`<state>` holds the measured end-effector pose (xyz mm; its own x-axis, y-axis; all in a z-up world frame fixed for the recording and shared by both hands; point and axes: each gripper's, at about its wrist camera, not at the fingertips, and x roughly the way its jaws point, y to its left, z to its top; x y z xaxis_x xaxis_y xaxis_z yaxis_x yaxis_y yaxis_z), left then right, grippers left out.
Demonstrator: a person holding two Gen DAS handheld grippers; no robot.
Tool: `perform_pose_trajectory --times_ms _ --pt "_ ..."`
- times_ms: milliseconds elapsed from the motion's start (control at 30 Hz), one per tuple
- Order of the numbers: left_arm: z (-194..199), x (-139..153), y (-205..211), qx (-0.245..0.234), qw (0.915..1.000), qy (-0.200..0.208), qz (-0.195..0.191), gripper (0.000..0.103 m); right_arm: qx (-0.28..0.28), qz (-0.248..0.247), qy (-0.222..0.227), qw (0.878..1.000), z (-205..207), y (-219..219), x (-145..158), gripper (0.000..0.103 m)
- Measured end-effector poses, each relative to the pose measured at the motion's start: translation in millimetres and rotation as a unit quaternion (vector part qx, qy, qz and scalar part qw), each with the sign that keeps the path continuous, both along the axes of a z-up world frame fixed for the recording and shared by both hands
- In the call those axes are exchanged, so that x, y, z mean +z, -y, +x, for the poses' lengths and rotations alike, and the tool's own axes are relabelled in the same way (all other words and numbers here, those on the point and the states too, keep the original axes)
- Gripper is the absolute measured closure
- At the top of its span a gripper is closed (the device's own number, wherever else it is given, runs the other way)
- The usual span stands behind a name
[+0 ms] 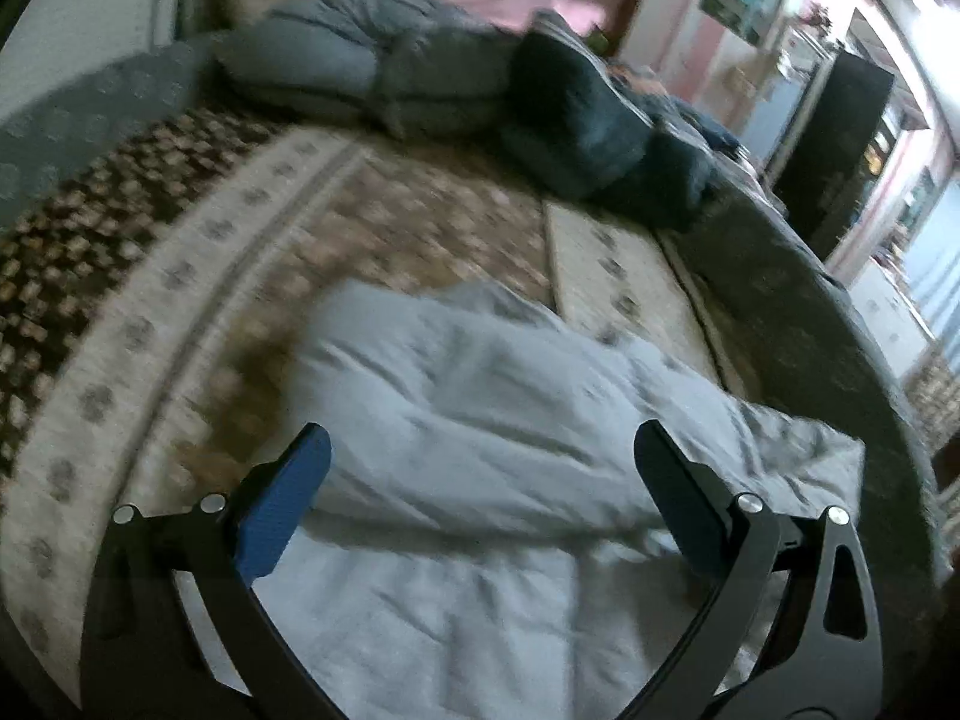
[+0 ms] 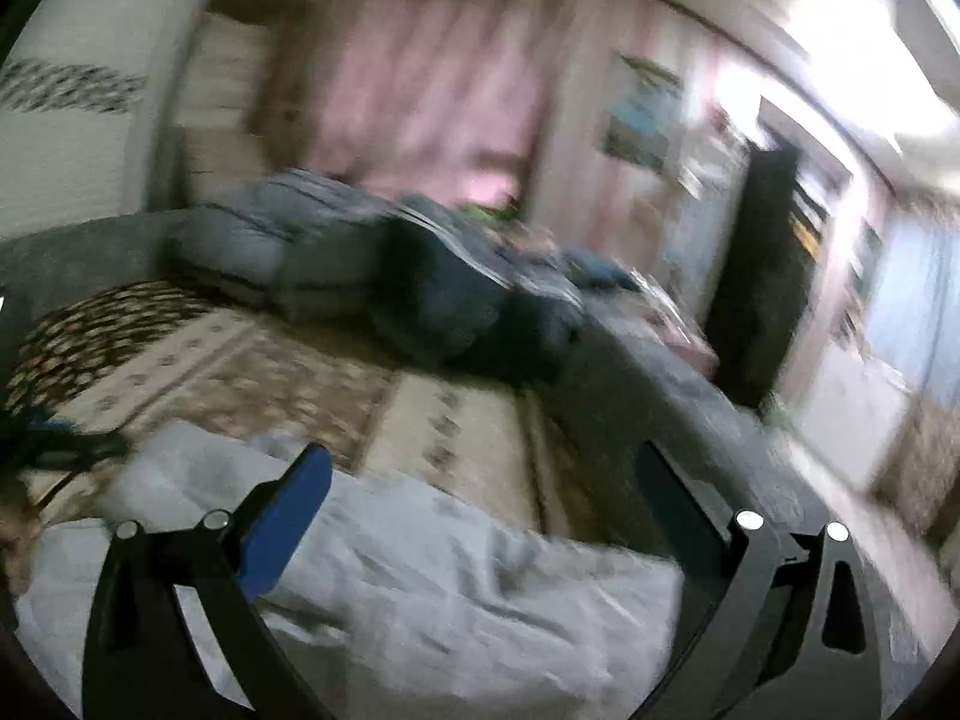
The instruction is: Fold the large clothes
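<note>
A large pale grey-white garment (image 1: 480,432) lies rumpled and partly folded on the patterned bed cover (image 1: 360,210). My left gripper (image 1: 480,450) is open just above it, blue pads wide apart, holding nothing. In the right wrist view the same garment (image 2: 450,588) lies below my right gripper (image 2: 480,474), which is also open and empty, above the garment's right part near the bed's edge. Both views are blurred by motion.
Grey folded bedding (image 1: 360,72) and a dark blue bundle (image 1: 588,132) lie at the far side of the bed. The bed's dark grey side edge (image 1: 810,330) runs along the right. Pink curtains (image 2: 432,90) and a dark cabinet (image 2: 762,276) stand beyond.
</note>
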<state>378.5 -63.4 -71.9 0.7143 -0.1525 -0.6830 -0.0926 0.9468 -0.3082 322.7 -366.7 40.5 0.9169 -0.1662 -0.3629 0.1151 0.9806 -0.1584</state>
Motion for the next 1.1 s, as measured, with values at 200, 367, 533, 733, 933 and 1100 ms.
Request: perform_pose_trajectory --times_ms 200,367,533,733,933,1100 --pt "-12.7 -27.6 89.2 -0.121 0.9919 -0.039 0.000 0.003 -0.148 0.215 -0.053 0.964 -11.4 153.9 -42.2 0.002" --pt "-28.7 -58.4 159.4 -0.214 0.9750 -0.057 0.018 0.003 -0.182 0.314 -0.066 0.929 -25.9 199.6 -69.4 0.002" --pt "-18.5 -76.0 204.8 -0.241 0.9682 -0.068 0.006 0.003 -0.180 0.320 -0.061 0.928 -32.6 194.8 -74.5 0.002" --pt "-3.1 -111.6 246.4 -0.235 0.9665 -0.101 0.020 0.003 -0.164 0.238 -0.089 0.953 -32.1 204.6 -69.3 0.002" --pt "-3.1 -122.8 274.8 -0.239 0.9665 -0.077 0.051 0.014 -0.183 0.191 -0.121 0.957 -33.1 219.8 -82.9 0.002" --pt "16.2 -106.4 255.4 -0.234 0.9685 -0.084 0.011 0.091 -0.184 0.192 -0.123 0.956 -24.3 215.2 -88.5 0.002"
